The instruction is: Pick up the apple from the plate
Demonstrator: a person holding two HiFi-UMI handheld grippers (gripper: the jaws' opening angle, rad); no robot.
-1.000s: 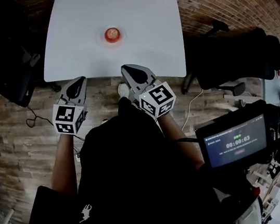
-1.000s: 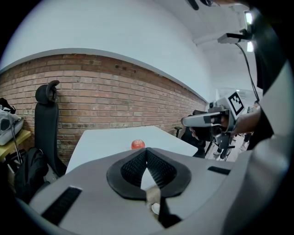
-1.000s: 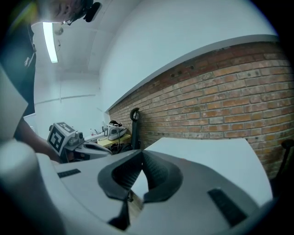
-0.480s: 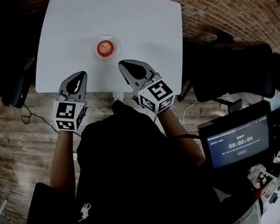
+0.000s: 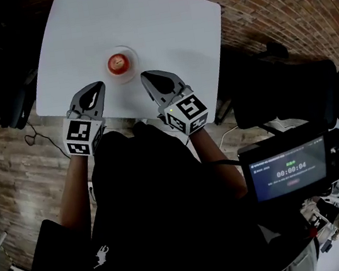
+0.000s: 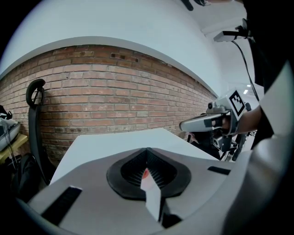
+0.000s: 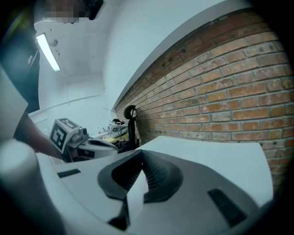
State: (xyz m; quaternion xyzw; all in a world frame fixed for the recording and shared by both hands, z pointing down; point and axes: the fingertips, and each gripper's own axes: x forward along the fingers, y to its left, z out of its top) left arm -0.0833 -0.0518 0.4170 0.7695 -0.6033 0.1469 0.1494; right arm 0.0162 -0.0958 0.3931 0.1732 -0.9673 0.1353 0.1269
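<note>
Apple (image 5: pixel 118 62) on plate (image 5: pixel 134 62) — round from above, long axis indiscernible.

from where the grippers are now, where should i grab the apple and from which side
Grip the apple across its round middle, one jaw on each side, coming in from the near edge of the table and slightly above. It sits alone in the centre of the shallow plate, so its sides look free above the rim.

The apple (image 5: pixel 118 62) is red, the table (image 5: pixel 158 25) white, the brick wall (image 6: pixel 115 92) reddish-brown.
</note>
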